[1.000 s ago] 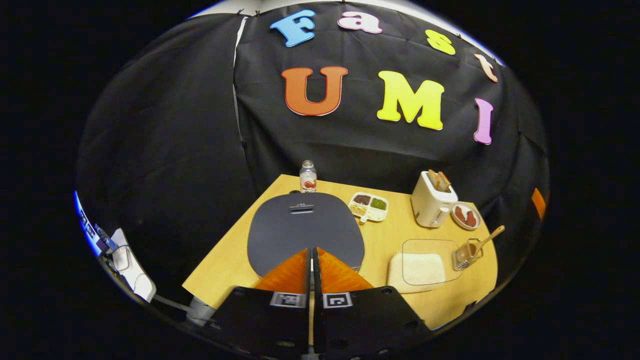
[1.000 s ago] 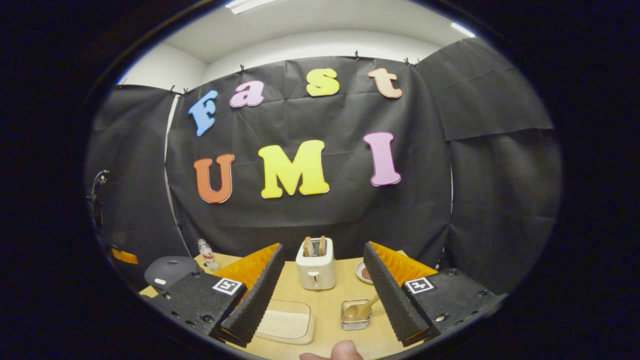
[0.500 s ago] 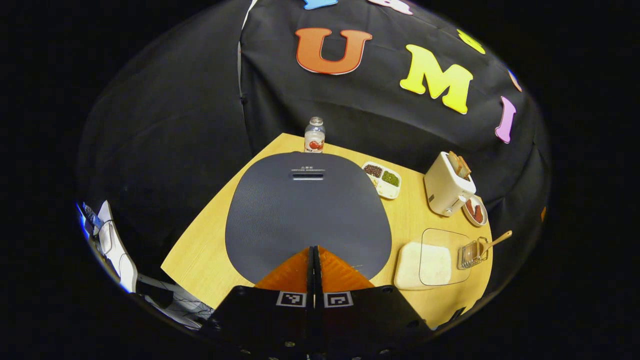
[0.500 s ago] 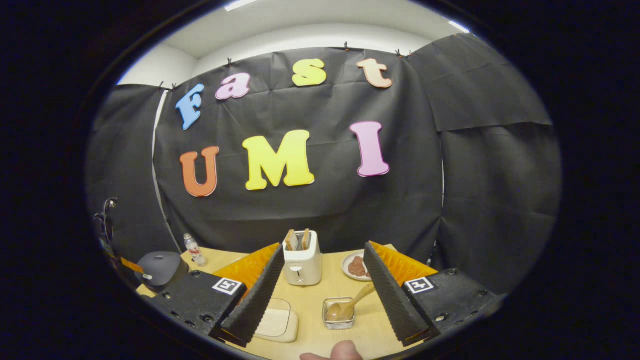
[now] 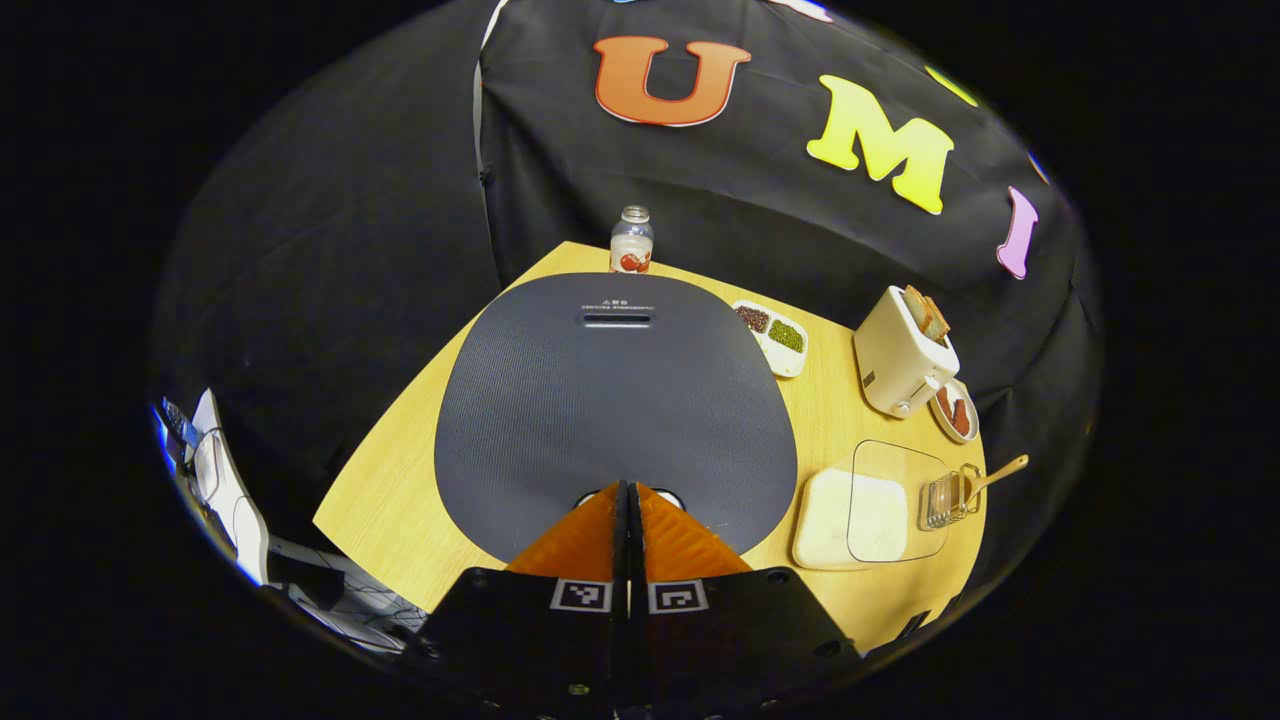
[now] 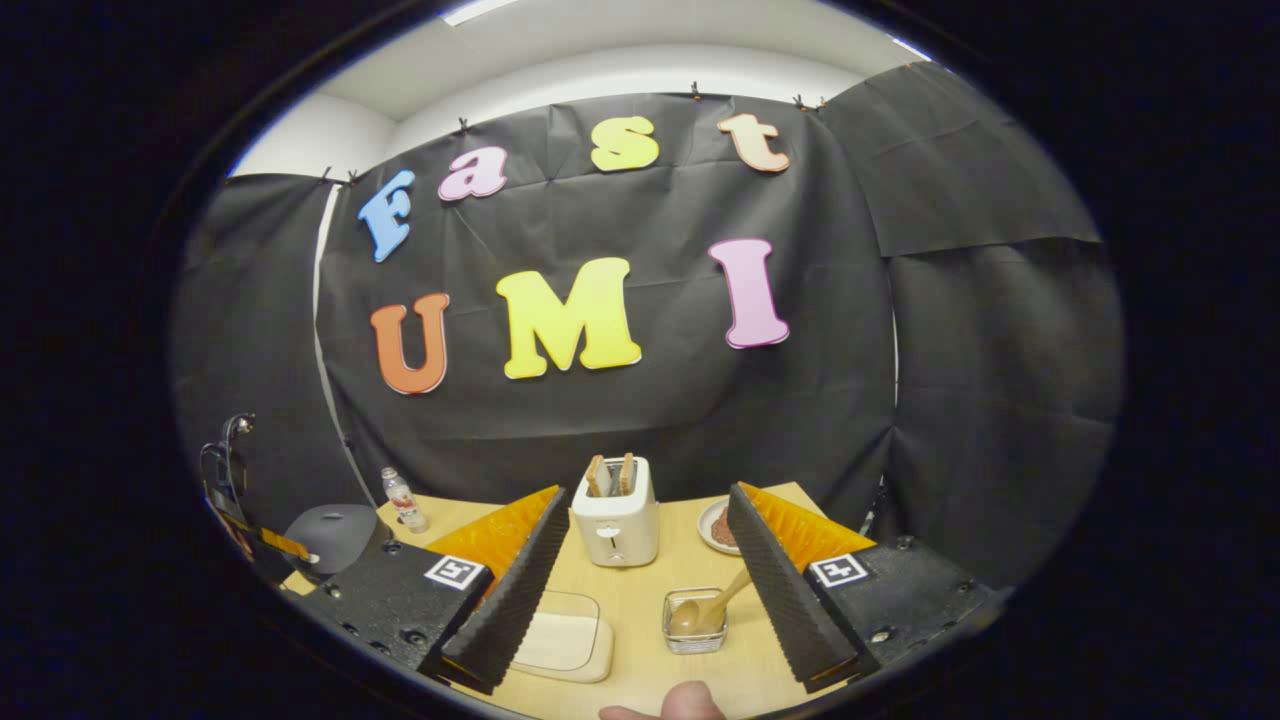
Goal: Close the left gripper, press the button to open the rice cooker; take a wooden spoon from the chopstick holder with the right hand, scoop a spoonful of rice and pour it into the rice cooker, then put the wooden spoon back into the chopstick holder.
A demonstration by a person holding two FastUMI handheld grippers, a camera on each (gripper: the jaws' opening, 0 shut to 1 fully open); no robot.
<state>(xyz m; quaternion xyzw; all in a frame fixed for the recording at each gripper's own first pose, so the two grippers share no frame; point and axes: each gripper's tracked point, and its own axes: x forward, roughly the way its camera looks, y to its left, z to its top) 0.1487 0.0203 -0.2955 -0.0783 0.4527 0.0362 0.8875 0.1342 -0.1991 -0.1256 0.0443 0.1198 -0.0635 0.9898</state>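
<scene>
Left claw (image 5: 627, 487): fingers pressed together, tips at the near edge of the rice cooker (image 5: 615, 400), whose dark lid is down.
Right claw (image 6: 645, 535): spread wide, holding nothing, above the table (image 6: 640, 610).
Chopstick holder (image 6: 695, 622): clear, between the right claw's fingers; wooden spoon (image 6: 707, 608) leans inside.
Rice container (image 6: 558, 645): just left of the holder, clear lid on it.
Around: toaster (image 6: 617, 512) with bread behind; bottle (image 5: 631, 241) beyond the cooker; divided tray (image 5: 772, 337) of beans to its right.
</scene>
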